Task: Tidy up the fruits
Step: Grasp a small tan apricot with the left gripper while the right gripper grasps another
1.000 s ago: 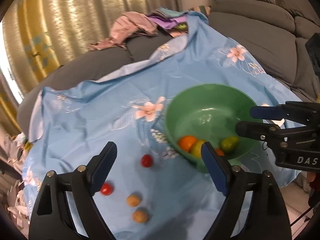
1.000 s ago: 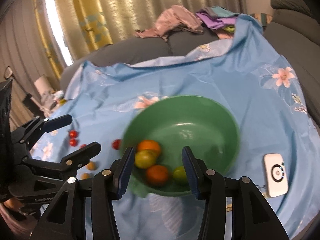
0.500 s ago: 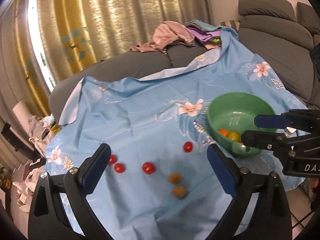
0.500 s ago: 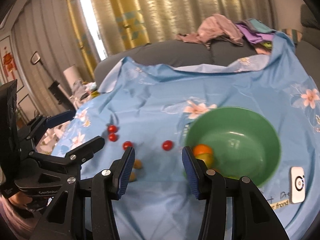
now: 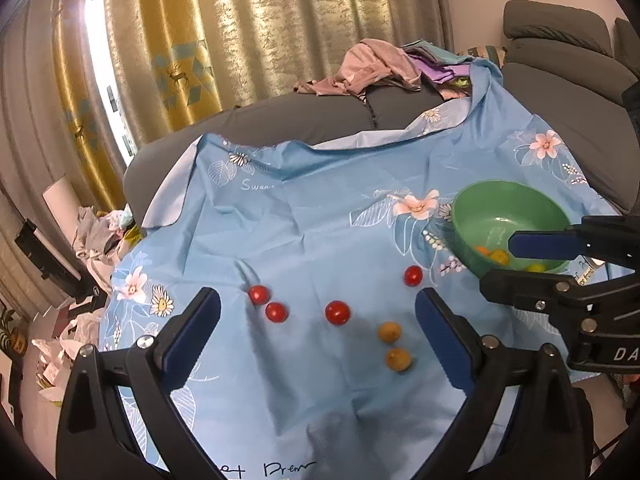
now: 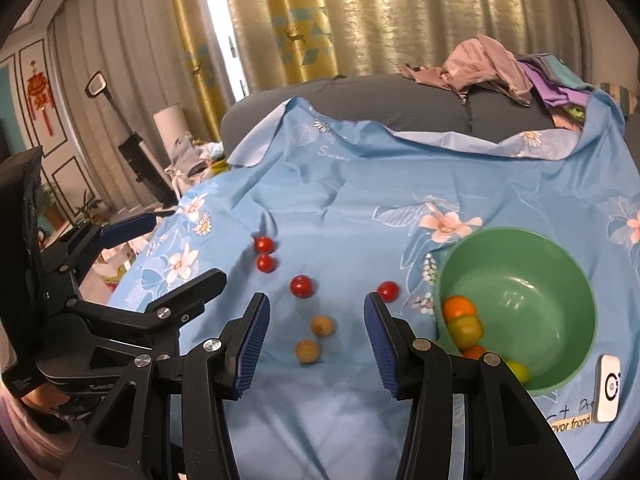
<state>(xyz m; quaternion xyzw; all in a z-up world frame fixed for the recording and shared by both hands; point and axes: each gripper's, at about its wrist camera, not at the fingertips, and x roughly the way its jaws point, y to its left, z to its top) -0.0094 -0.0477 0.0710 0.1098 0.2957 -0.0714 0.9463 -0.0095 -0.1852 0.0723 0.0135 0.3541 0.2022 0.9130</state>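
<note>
Several red cherry tomatoes (image 5: pixel 337 313) and two tan round fruits (image 5: pixel 389 332) lie loose on the blue flowered cloth. A green bowl (image 6: pixel 540 300) on the right holds an orange (image 6: pixel 459 307) and yellow-green fruit (image 6: pixel 466 328). My left gripper (image 5: pixel 317 320) hangs above the loose fruit, open wide, nothing between its fingers. My right gripper (image 6: pixel 316 316) hovers beside it, partly open and empty, with the tan fruits (image 6: pixel 322 325) showing past its fingers. In the left wrist view the bowl (image 5: pixel 500 216) sits behind the right gripper's fingers (image 5: pixel 540 244).
A small white device (image 6: pixel 608 388) lies right of the bowl near the cloth's front edge. The cloth (image 5: pixel 320 208) drapes over a grey sofa with a pile of clothes (image 5: pixel 376 68) at the back. Clutter and curtains stand to the left.
Both grippers have swung left, away from above the bowl to over the loose tomatoes and tan fruits. The left jaws have spread a little wider. The right jaws kept their gap.
</note>
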